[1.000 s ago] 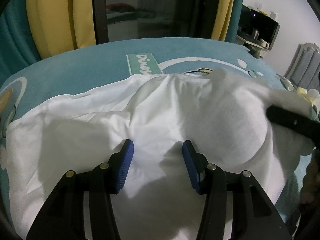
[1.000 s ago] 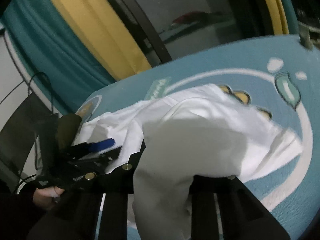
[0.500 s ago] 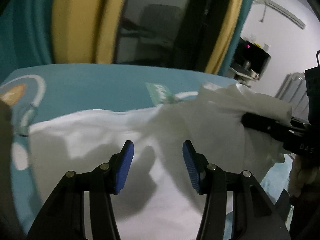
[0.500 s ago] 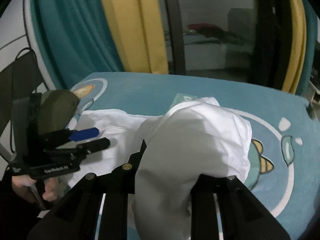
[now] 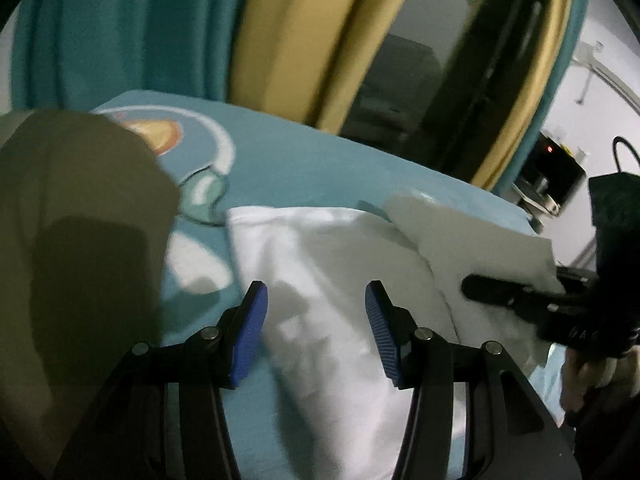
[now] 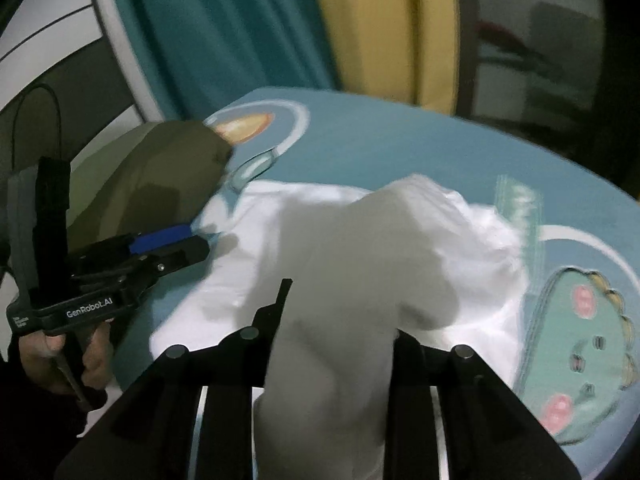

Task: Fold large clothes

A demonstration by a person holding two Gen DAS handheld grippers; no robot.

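The white garment [image 6: 360, 280] is bunched between the jaws of the right hand-held gripper [image 6: 336, 320], seemingly still gripped though just loosened. The left hand-held gripper [image 5: 316, 332] is held wide and empty. The fold should be laid flat before release.

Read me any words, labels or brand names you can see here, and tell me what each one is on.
"GenRobot.AI": white print on the side of the left gripper, right wrist view.
Small white print left of that brand: too small to read.
Pale letters on the right gripper body, left wrist view: too blurred.
Green label printed on the teal sheet: blurred.
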